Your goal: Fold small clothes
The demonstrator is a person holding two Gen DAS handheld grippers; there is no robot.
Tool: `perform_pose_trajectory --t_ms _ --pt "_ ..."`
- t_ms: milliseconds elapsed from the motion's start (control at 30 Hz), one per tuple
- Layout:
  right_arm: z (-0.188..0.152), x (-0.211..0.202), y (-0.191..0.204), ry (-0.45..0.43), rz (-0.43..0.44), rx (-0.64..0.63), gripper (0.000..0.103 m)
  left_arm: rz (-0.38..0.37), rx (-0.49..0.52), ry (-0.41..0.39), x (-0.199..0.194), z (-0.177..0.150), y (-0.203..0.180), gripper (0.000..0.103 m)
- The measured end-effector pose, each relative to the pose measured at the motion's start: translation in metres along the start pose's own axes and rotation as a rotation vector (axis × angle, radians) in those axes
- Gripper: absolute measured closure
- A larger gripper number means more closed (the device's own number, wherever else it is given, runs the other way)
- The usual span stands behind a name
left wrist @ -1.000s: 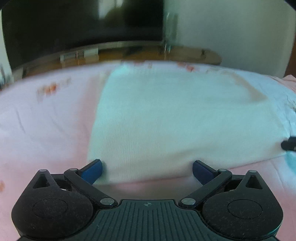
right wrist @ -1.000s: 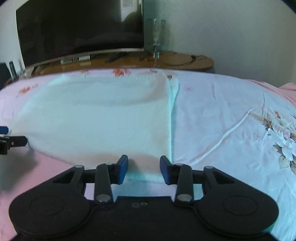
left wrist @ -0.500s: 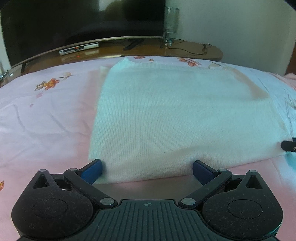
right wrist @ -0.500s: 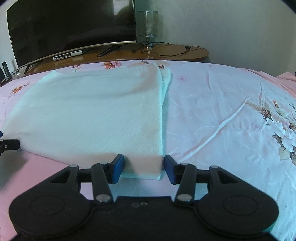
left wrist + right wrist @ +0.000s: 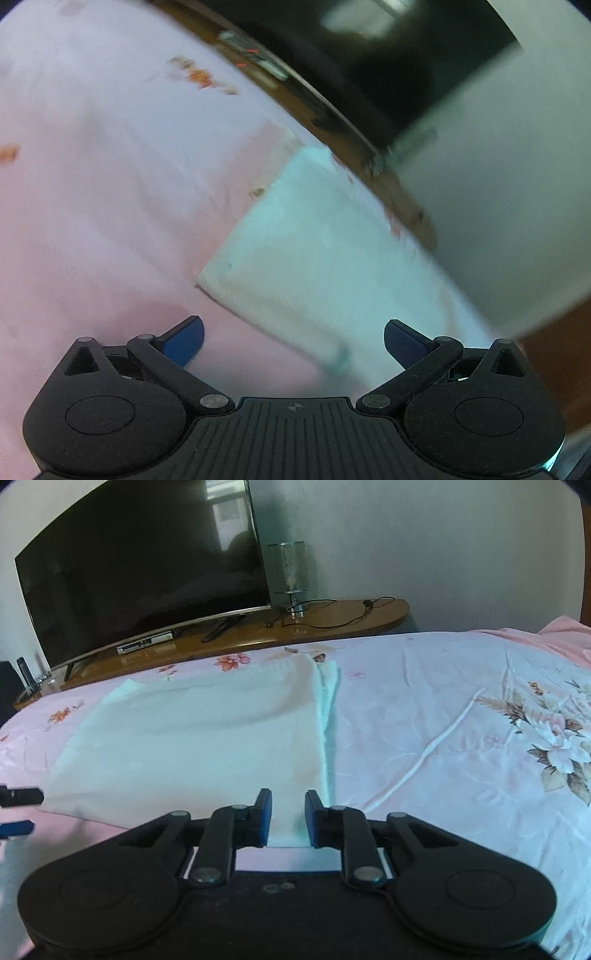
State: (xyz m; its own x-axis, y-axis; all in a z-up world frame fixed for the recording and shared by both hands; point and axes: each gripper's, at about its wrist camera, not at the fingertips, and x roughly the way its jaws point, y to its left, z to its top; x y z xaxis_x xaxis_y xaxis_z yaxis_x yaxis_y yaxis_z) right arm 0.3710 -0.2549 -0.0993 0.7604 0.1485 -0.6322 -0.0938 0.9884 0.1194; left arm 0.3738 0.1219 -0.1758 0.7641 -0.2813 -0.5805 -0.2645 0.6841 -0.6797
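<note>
A pale white knitted garment (image 5: 199, 738) lies flat on the pink floral bedsheet (image 5: 443, 738), folded into a rectangle. In the blurred, tilted left wrist view its near left corner (image 5: 295, 266) shows. My left gripper (image 5: 293, 341) is open wide and empty, just short of the garment's near edge. My right gripper (image 5: 288, 819) has its jaws narrowed around the garment's near right corner, with fabric between the pads and a small gap left. The left gripper's fingertips (image 5: 18, 797) show at the left edge of the right wrist view.
A wooden TV bench (image 5: 332, 624) runs along the bed's far side, bearing a large dark TV (image 5: 147, 572), a glass lamp (image 5: 291, 572), cables and a set-top box (image 5: 146, 642). A pink pillow or blanket (image 5: 565, 627) lies at far right.
The left gripper has rolled and swung sharply, so its view is tilted and blurred. The right gripper has moved forward over the garment's corner and its jaws have narrowed.
</note>
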Motion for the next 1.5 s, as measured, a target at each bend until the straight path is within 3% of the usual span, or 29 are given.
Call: perform_pose_trajectory --t_ms 100,167,400,633,767,967,1033,1100,1267,1500 --pt "0.000 0.002 0.008 0.004 0.019 0.003 0.083 -0.065 -0.178 -0.022 0.005 -0.002 0.012 0.001" --pt "0.001 0.004 0.012 0.005 0.033 0.004 0.083 -0.078 -0.201 -0.039 0.009 -0.006 0.011 0.003" --pt "0.013 0.023 0.024 0.003 0.086 0.032 0.084 -0.090 -0.148 -0.104 0.044 -0.001 -0.005 0.004" --pt "0.030 0.049 0.043 -0.026 0.172 0.038 0.093 -0.070 -0.106 -0.185 0.065 -0.002 -0.022 0.004" --pt "0.036 0.074 0.058 -0.005 0.202 0.027 0.095 -0.109 -0.175 -0.222 0.066 0.002 -0.009 0.020" --pt "0.048 0.101 0.067 -0.009 0.227 0.071 0.096 -0.095 -0.144 -0.227 0.075 0.007 -0.014 0.021" --pt "0.052 0.108 0.068 -0.009 0.232 0.080 0.096 -0.090 -0.177 -0.223 0.076 0.011 -0.012 0.034" --pt "0.055 0.113 0.068 -0.007 0.242 0.094 0.096 -0.083 -0.210 -0.212 0.077 0.012 -0.004 0.057" --pt "0.055 0.120 0.069 0.001 0.261 0.102 0.096 -0.104 -0.243 -0.181 0.081 0.015 0.012 0.087" --pt "0.048 0.133 0.067 0.038 0.260 0.120 0.096 -0.149 -0.228 -0.143 0.089 0.023 0.015 0.088"
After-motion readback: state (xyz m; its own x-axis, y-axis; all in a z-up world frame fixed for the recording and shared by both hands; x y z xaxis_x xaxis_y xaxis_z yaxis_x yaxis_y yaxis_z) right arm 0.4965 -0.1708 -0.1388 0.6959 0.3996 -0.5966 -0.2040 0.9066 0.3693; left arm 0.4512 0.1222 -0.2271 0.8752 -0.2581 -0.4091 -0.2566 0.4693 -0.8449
